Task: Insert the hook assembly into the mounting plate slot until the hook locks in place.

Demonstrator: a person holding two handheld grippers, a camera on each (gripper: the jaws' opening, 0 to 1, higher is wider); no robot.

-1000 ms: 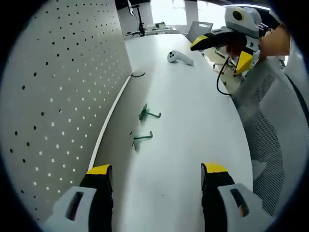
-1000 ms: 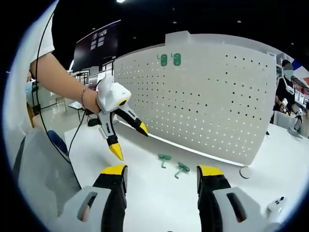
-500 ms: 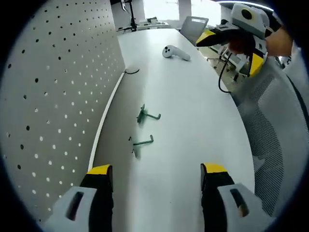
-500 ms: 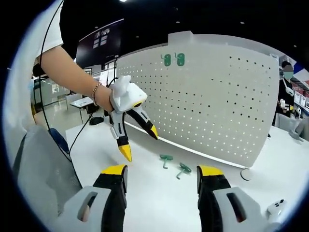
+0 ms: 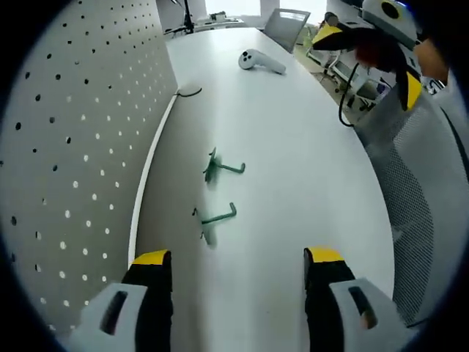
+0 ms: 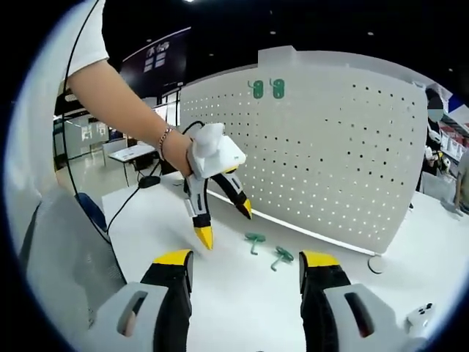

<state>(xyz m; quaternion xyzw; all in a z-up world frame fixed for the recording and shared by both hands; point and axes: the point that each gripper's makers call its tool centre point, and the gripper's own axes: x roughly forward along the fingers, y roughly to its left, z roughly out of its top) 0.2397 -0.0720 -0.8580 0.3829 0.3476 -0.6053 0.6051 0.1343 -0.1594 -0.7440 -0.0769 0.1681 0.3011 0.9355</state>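
Two green hooks lie loose on the white worktop (image 5: 293,161), just in front of the pegboard (image 5: 66,147): the near hook (image 5: 218,218) and the far hook (image 5: 221,168) in the left gripper view, seen again as a pair at (image 6: 255,240) and (image 6: 281,257) in the right gripper view. Two more green hooks (image 6: 267,89) already sit high on the pegboard. A white controller (image 5: 256,61) rests well apart at the far end.

The left claw (image 6: 223,224) hangs over the worktop just beside the hooks, jaws spread wide and holding nothing. The right claw (image 6: 245,268) is also wide open and empty, held back from the hooks; it shows too in the upper right of the left gripper view (image 5: 366,55).

Likely risks: the hooks are thin and lie flat, so a closing claw could skate over one or flick it toward the pegboard base, where it would be hard to reach. A grip on the stem alone would probably let the hook twist, leaving its tabs misaligned with the holes so it fails to lock.

Compared with a second ago, the left claw has moved lower and closer to the hooks, and they sit nearer the middle of its own view. The hooks themselves have not shifted.
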